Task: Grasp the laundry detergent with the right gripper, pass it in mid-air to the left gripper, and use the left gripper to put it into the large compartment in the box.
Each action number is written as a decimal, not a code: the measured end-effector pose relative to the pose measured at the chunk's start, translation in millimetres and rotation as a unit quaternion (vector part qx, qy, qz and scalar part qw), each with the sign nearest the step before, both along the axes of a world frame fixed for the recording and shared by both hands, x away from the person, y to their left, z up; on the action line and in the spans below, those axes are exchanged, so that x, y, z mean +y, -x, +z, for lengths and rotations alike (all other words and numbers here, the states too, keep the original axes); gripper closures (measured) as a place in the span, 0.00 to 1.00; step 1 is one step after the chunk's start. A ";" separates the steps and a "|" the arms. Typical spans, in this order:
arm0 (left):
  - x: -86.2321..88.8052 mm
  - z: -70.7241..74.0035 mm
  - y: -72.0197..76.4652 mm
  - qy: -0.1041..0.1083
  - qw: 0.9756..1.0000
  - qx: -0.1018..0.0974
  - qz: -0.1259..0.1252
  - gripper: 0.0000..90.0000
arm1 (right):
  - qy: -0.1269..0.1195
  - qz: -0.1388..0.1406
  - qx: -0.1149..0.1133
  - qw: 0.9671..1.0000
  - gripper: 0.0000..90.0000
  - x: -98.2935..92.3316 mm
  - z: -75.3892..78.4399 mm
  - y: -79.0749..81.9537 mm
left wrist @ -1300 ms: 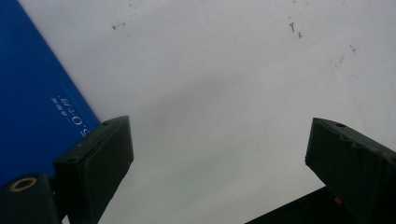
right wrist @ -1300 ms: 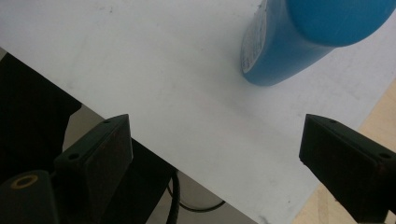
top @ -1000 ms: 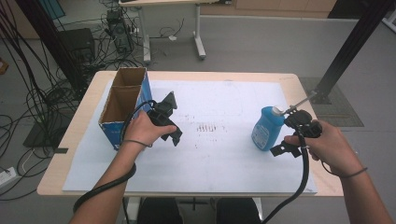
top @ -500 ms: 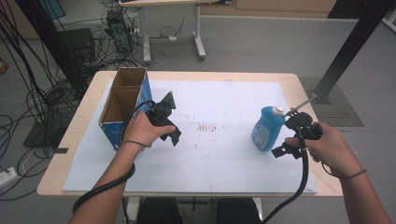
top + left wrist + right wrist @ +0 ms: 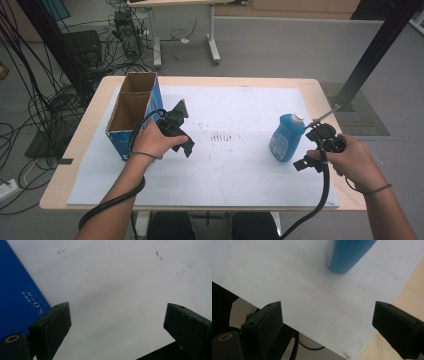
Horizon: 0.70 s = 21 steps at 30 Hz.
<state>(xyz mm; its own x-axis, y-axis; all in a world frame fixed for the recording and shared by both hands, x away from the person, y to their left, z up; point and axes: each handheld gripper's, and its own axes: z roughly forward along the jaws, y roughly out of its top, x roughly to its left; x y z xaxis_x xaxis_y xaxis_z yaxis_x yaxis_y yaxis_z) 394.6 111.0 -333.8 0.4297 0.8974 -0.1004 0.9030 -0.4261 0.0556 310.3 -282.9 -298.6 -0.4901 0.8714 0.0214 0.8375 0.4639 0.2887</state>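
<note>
A blue bottle with a white cap stands upright on the white sheet at the right. My right gripper is just to the bottle's right, apart from it and open. In the right gripper view the bottle's base lies ahead of the wide-apart jaws of the right gripper, with nothing between them. A blue cardboard box with two open compartments stands at the left. My left gripper hovers beside it, open over bare sheet. The box's blue side is left of the left gripper.
The wooden table edge runs close to the right gripper, and the near edge of the sheet lies below it. Faint pen marks dot the sheet's middle. Cables trail from both grippers toward the person.
The right gripper has drifted very slightly toward the near edge. The bottle, the box and the left gripper have stayed put.
</note>
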 end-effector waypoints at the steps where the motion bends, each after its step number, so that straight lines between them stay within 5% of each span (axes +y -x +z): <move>1: -0.2 -0.1 -0.1 -0.001 1.000 0.000 -0.003 0.09 | 0.001 -0.002 0.000 1.000 0.10 -0.7 -1.0 0.1; 21: -1.5 -2.2 2.8 0.008 1.000 -0.003 -0.004 0.08 | 0.001 -0.006 -0.004 1.000 0.10 -9.3 -17.7 1.0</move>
<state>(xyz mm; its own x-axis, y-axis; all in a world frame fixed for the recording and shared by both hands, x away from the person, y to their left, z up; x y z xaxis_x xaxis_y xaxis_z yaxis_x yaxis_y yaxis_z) 391.8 109.5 -336.0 0.4371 0.8923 -0.1127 0.8993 -0.4320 0.0674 309.3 -292.2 -316.3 -0.4804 0.8769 0.0165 0.8405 0.4548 0.2945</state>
